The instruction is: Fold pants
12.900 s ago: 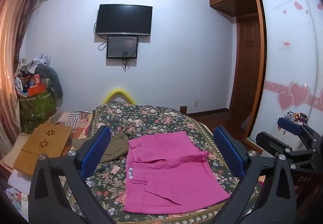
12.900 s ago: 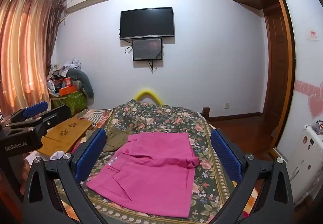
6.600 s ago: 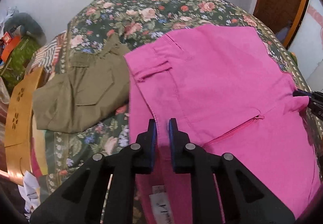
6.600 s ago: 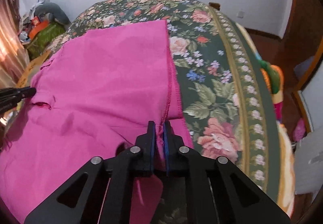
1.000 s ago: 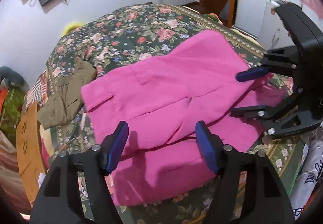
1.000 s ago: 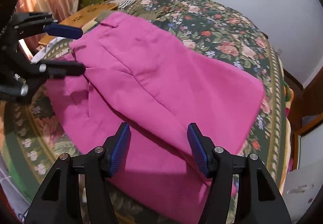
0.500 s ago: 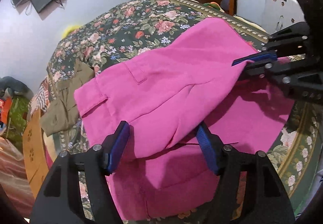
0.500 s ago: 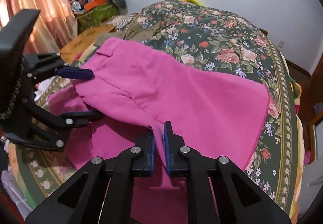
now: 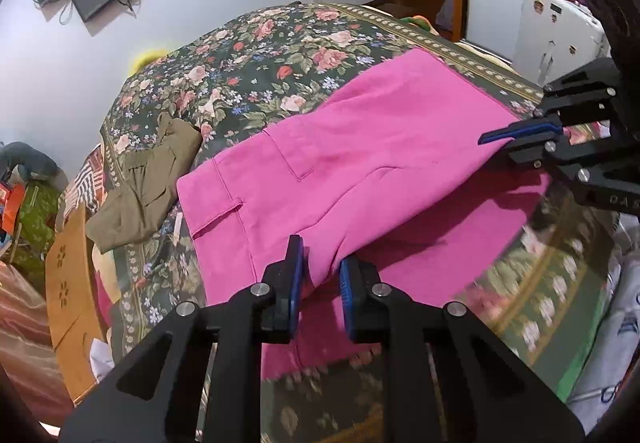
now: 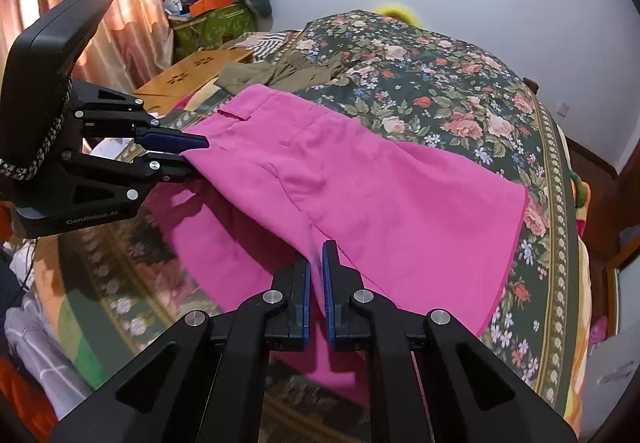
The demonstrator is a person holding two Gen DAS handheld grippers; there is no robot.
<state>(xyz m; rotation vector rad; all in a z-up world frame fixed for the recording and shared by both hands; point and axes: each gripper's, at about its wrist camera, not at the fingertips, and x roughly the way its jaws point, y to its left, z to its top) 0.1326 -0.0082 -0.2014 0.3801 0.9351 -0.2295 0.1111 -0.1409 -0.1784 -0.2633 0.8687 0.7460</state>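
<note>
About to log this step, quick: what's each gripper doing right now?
Left gripper: just closed, pinching the pink pants.
Right gripper: shut on the pink pants.

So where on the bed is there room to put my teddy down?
The flowery bedspread is bare at the far end, beyond the pink pants and right of the olive garment. It is crowded around the pants, where both grippers clamp them.

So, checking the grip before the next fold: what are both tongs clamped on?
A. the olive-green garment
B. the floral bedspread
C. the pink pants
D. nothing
C: the left tongs and right tongs each pinch an edge of the bright pink cotton pants.
</note>
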